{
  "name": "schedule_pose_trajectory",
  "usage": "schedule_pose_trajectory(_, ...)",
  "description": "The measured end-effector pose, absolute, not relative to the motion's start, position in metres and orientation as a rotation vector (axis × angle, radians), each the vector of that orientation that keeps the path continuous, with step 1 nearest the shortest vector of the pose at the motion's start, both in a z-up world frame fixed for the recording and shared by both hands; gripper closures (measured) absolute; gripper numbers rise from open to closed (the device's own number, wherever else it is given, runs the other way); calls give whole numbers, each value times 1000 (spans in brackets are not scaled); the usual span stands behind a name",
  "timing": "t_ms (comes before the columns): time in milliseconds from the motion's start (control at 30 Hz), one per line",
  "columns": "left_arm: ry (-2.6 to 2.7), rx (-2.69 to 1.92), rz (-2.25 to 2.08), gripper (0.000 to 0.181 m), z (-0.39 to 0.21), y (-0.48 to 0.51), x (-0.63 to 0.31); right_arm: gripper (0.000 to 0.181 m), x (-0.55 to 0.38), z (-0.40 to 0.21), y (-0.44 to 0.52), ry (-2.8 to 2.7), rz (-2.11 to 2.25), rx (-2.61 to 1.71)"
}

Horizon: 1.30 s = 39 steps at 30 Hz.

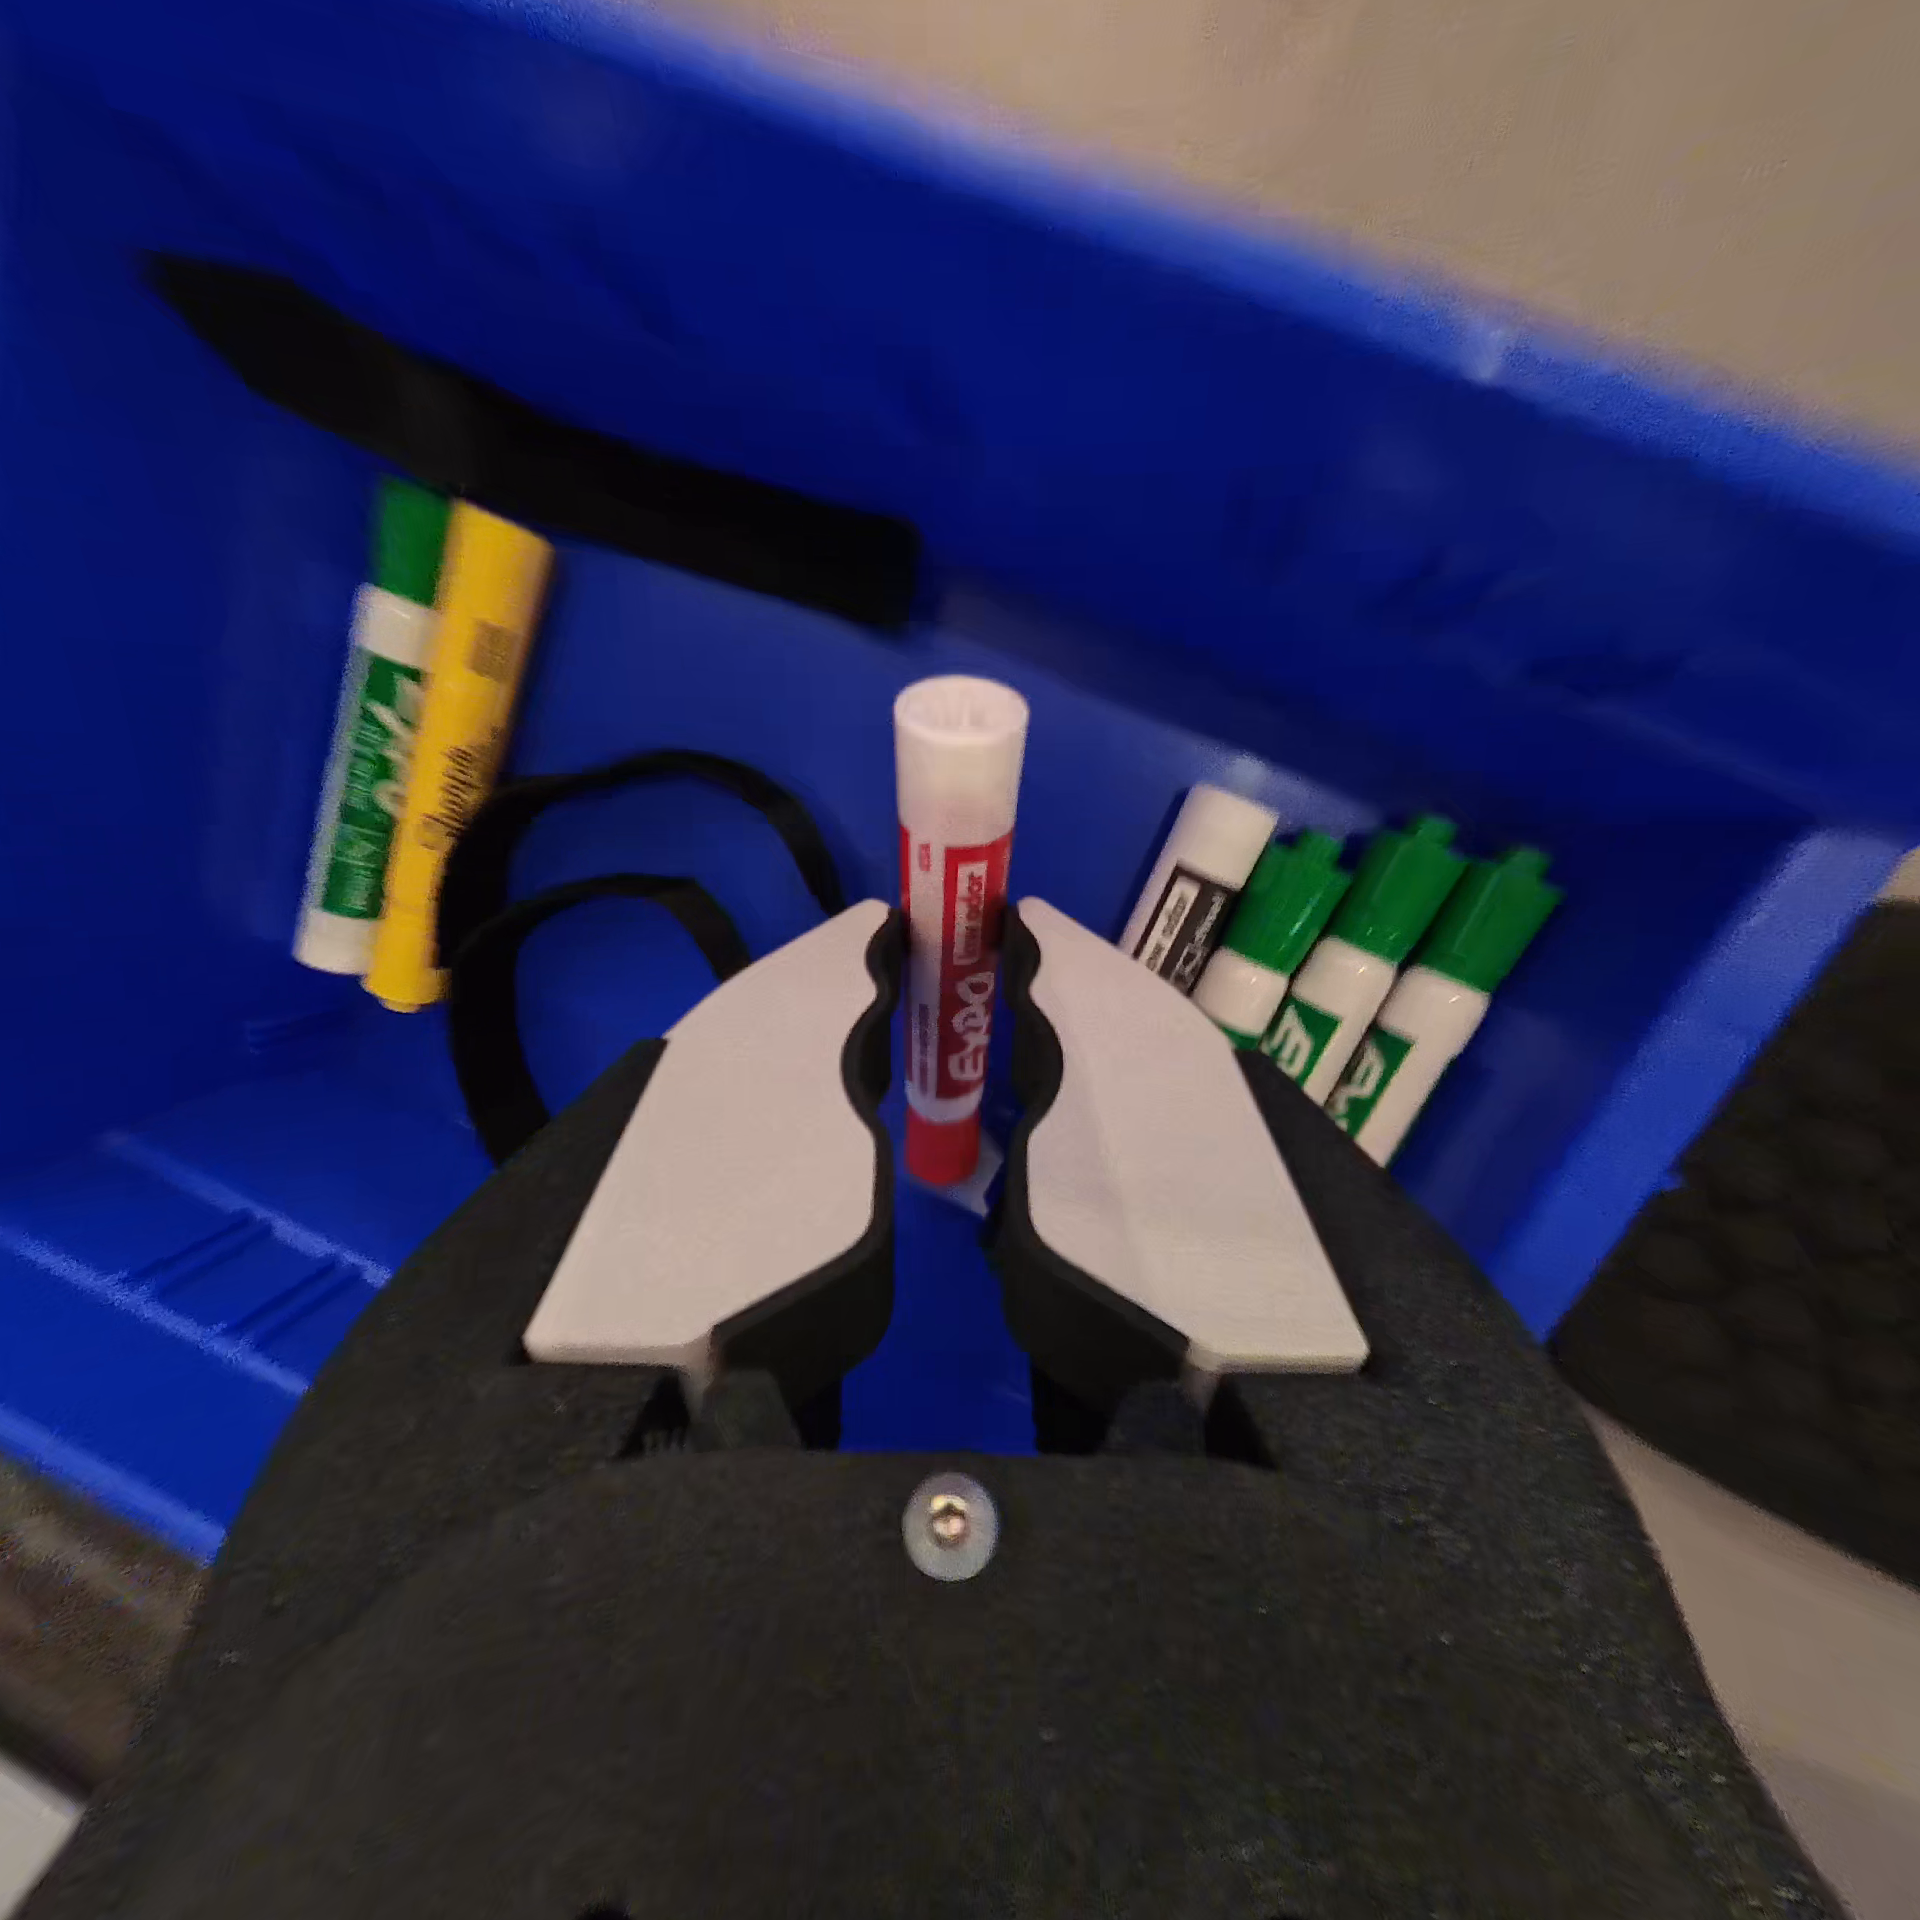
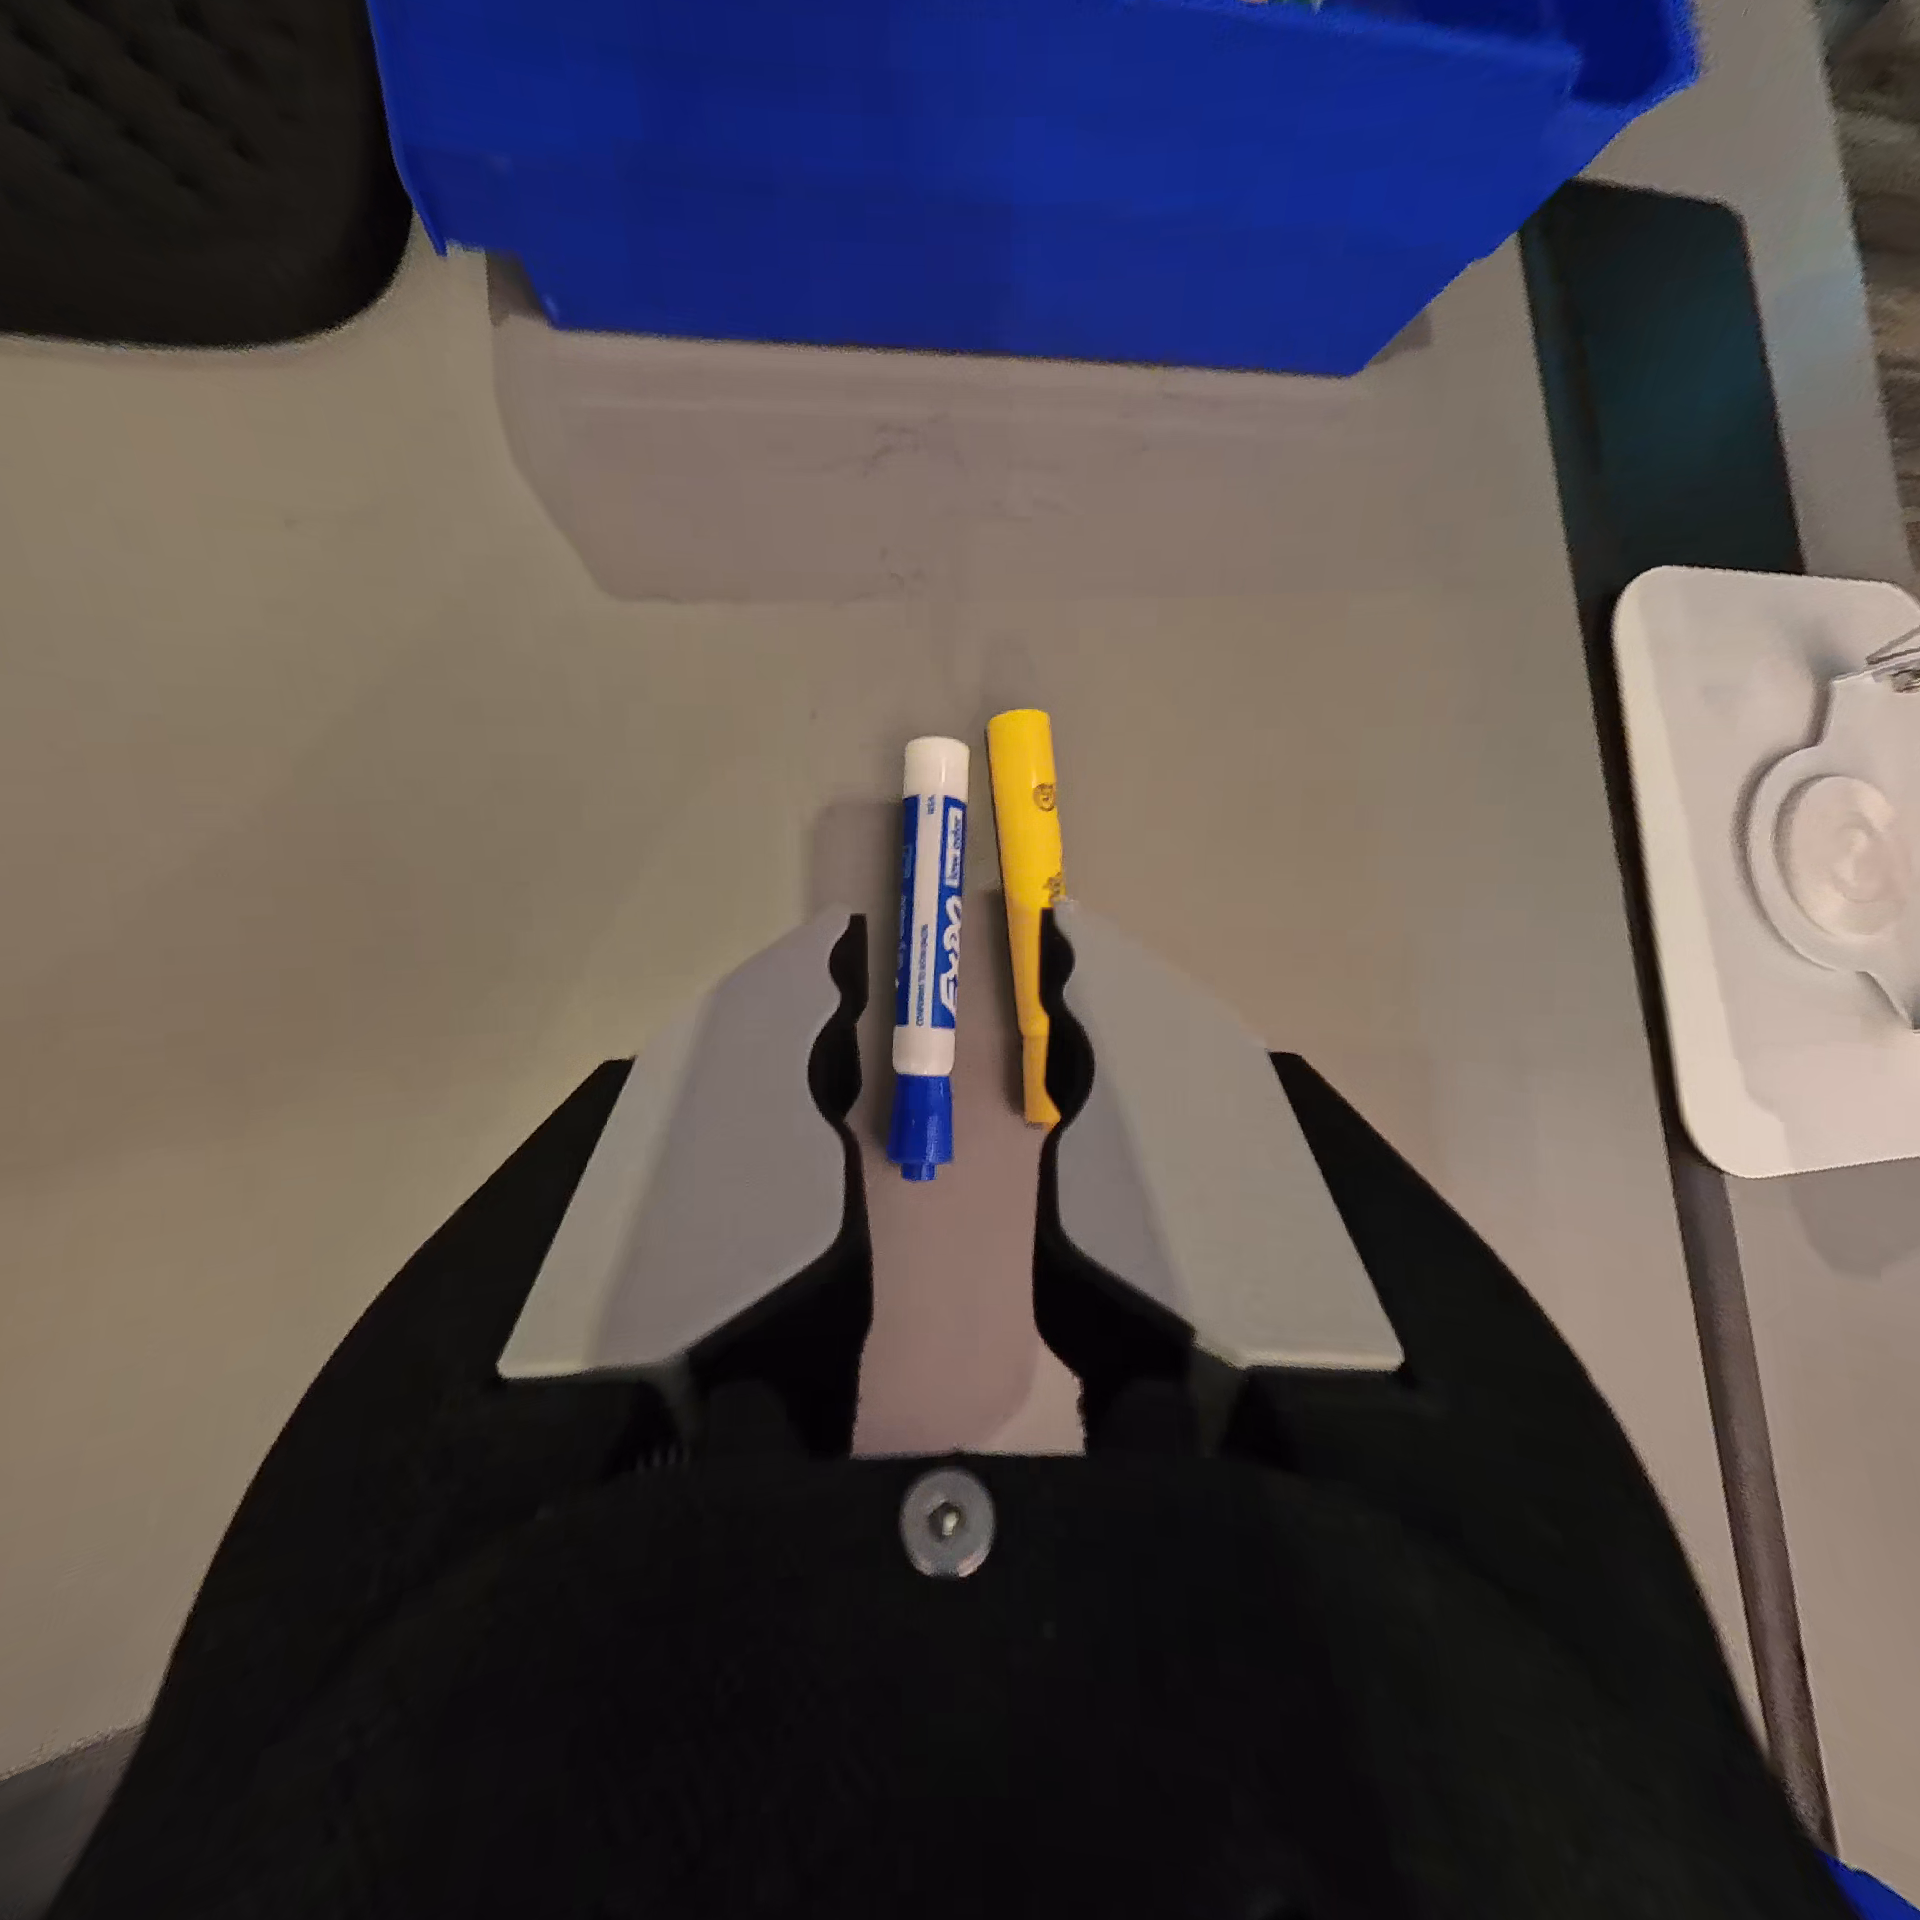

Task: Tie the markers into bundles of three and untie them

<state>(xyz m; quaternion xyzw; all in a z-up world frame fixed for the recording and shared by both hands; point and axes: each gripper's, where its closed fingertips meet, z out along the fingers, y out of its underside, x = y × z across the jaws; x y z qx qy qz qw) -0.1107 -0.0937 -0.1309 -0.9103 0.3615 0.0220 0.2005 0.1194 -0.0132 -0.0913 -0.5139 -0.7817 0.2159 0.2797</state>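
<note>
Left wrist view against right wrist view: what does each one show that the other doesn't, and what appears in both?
Only the left wrist view shows the bin's inside: the left gripper shut on a red marker, three green markers, a black marker, black straps.

Only the right wrist view shows the open right gripper over a blue marker and a yellow marker lying on the table.

Both show the blue bin.

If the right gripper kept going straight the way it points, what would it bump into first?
Probably the grey tabletop. The open right gripper hovers over the blue-capped white marker and the yellow highlighter, pointing down between them, though height is unclear.
</note>
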Motion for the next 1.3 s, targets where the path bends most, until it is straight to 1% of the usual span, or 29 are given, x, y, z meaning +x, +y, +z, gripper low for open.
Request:
schedule_pose_trajectory(33, 952, -2500, 47, 163, -115, -88, -106, 148, 118, -87, -12, -2071, 599, -1371)
schedule_pose_trajectory(167, 766, -2280, -85, 163, -36, -71, -65, 145, 100, -55, -22, -1908, 776, -1296)
schedule_pose_trajectory(267, 757, -2122, -171, 163, 15, -66, -20, 135, 81, -17, -47, -1744, 993, -1185)
schedule_pose_trajectory(367, 788, -2001, -339, 163, 50, -69, 41, 125, 73, 20, -67, -1556, 1166, -1118)
schedule_pose_trajectory(433, 839, -1926, -408, 164, 62, -71, 76, 118, 73, 33, -72, -1485, 1227, -1110)
schedule_pose_trajectory(500, 851, -1878, -393, 164, 68, -65, 97, 133, 76, 38, -78, -1492, 1267, -1081)
schedule_pose_trajectory(533, 861, -1862, -399, 163, 69, -63, 105, 152, 80, 39, -80, -1513, 1272, -1059)
schedule_pose_trajectory(567, 886, -1861, -467, 164, 67, -66, 115, 155, 84, 38, -79, -1539, 1263, -1052)
schedule_pose_trajectory(600, 874, -1869, -495, 162, 66, -65, 119, 158, 87, 35, -74, -1562, 1248, -1078)
schedule_pose_trajectory(633, 836, -1860, -478, 155, 67, -60, 117, 160, 91, 28, -68, -1601, 1232, -1138)
schedule_pose_trajectory(667, 803, -1848, -455, 144, 69, -57, 113, 163, 96, 16, -62, -1670, 1211, -1220)
schedule_pose_trajectory(700, 767, -1848, -419, 136, 69, -54, 105, 163, 101, 1, -56, -1742, 1166, -1309)
schedule_pose_trajectory(767, 689, -1840, -365, 129, 73, -52, 86, 163, 116, -41, -44, -1926, 995, -1488)
schedule_pose_trajectory(867, 619, -1841, -350, 136, 71, -60, 68, 163, 140, -100, -35, -2203, 649, -1611)
schedule_pose_trajectory(1000, 627, -1879, -354, 138, 51, -71, 66, 163, 147, -143, -32, -2346, 353, -1699)
schedule_pose_trajectory(1133, 677, -1933, -307, 139, 29, -77, 68, 163, 147, -161, -36, -2425, 214, -1682)
schedule_pose_trajectory(1300, 683, -1925, -310, 139, 27, -82, 69, 163, 150, -166, -37, -2458, 210, -1674)
